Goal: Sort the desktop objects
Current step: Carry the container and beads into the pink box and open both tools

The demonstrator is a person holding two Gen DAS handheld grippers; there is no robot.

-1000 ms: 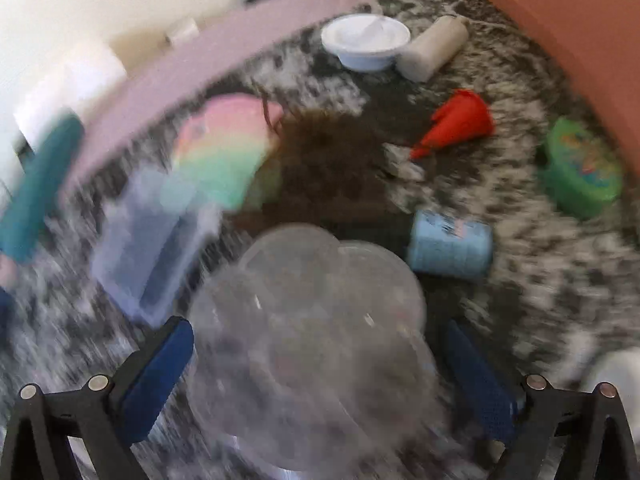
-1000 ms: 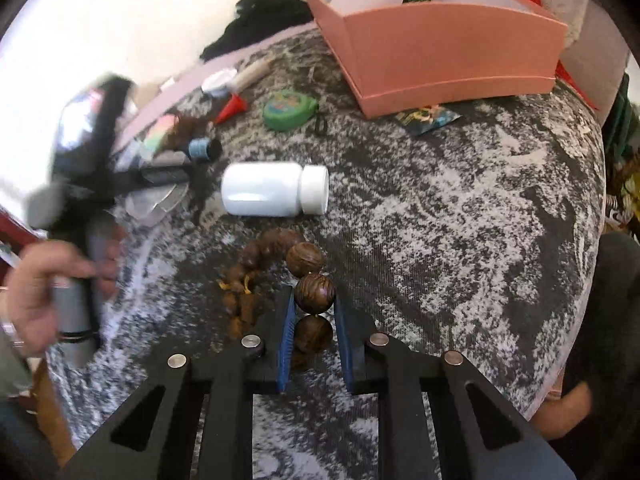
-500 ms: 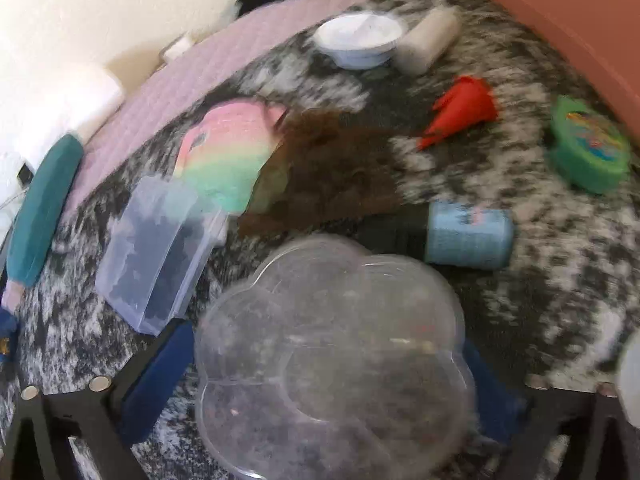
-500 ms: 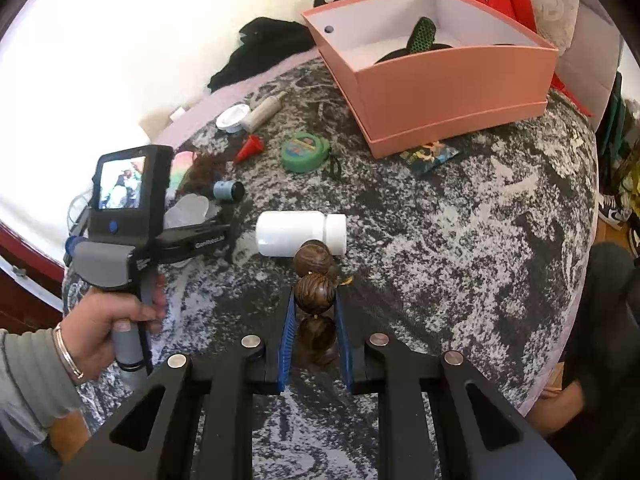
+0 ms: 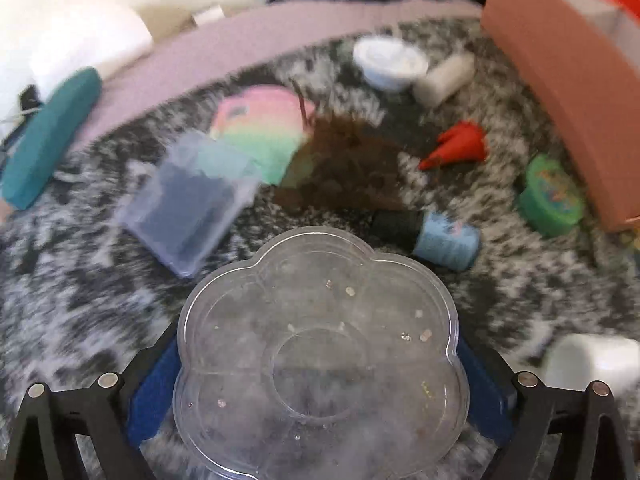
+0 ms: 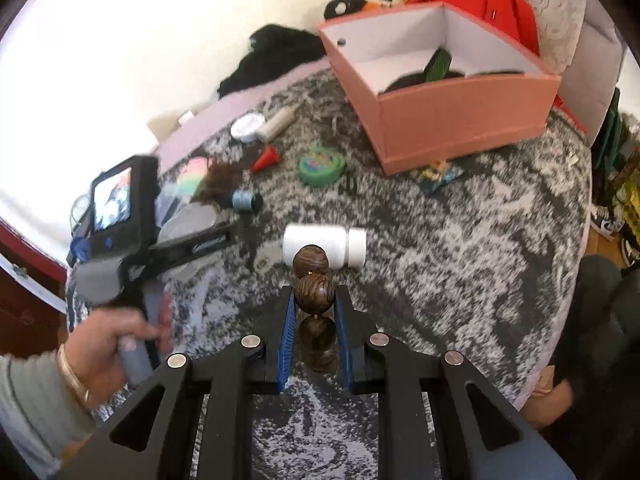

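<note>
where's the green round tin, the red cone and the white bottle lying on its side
green round tin (image 6: 322,164), right wrist view, on its printed lid
red cone (image 6: 266,158), right wrist view, mid-body
white bottle (image 6: 316,240), right wrist view, on its body left of the cap

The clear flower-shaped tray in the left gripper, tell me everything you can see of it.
The tray is clear plastic, flower-shaped with rounded lobes around a round centre well. It looks nearly empty, holding only a few tiny bead-like specks. It lies about flat, between the blue pads of the left gripper, which press on its two sides. The grey mottled cover shows through it. Whether it rests on the cover is unclear.
</note>
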